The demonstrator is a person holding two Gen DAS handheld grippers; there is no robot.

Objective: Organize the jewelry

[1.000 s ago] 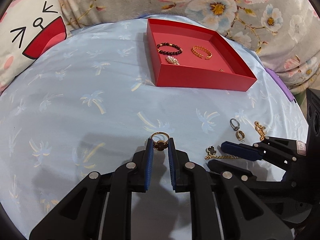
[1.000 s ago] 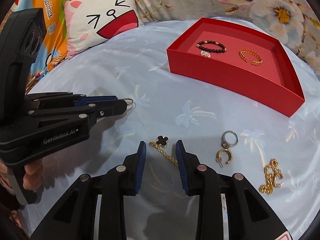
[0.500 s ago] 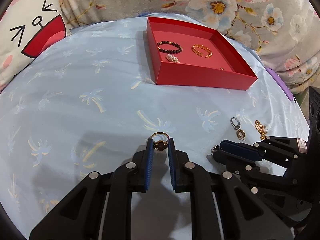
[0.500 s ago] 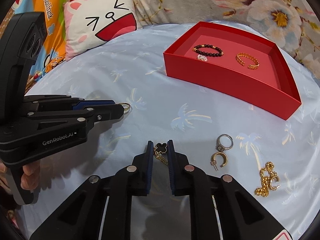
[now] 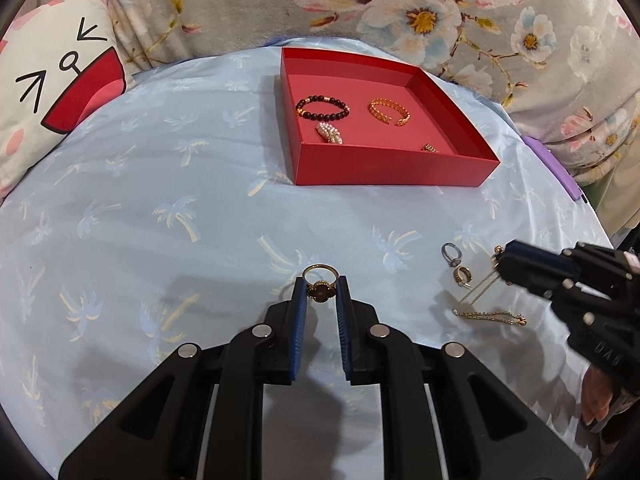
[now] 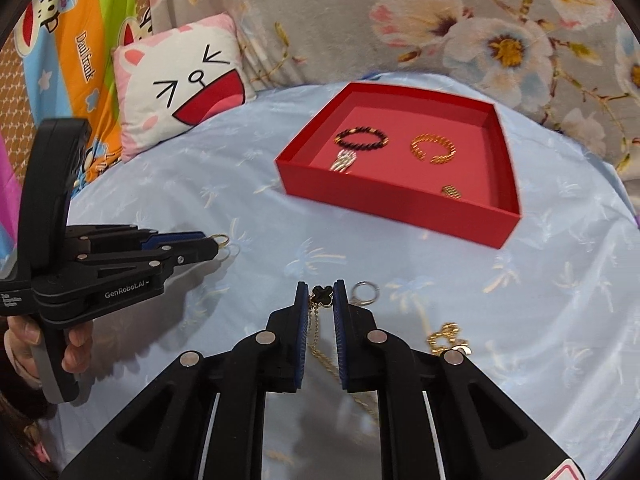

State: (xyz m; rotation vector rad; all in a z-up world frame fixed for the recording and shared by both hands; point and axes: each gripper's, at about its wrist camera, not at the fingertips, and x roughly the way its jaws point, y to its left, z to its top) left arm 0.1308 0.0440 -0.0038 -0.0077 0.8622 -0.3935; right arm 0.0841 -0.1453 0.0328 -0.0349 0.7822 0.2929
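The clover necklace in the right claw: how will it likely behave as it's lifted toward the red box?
The clover necklace is probably floppy: its thin chain droops slack below the right claw. It looks light, so it may swing. The trailing chain could snag the silver ring beside it, or drag over the red box wall.

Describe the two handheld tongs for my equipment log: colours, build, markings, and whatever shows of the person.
Both tongs, left and right, are matte black plastic with linkage arms joined by round silver rivets. Each finger carries a ribbed blue pad on its inner face. The left tongs' side reads "GenRobot.AI" in white, above a black-and-grey pistol handle. Bare fingers wrap that handle; no sleeve or cable shows.
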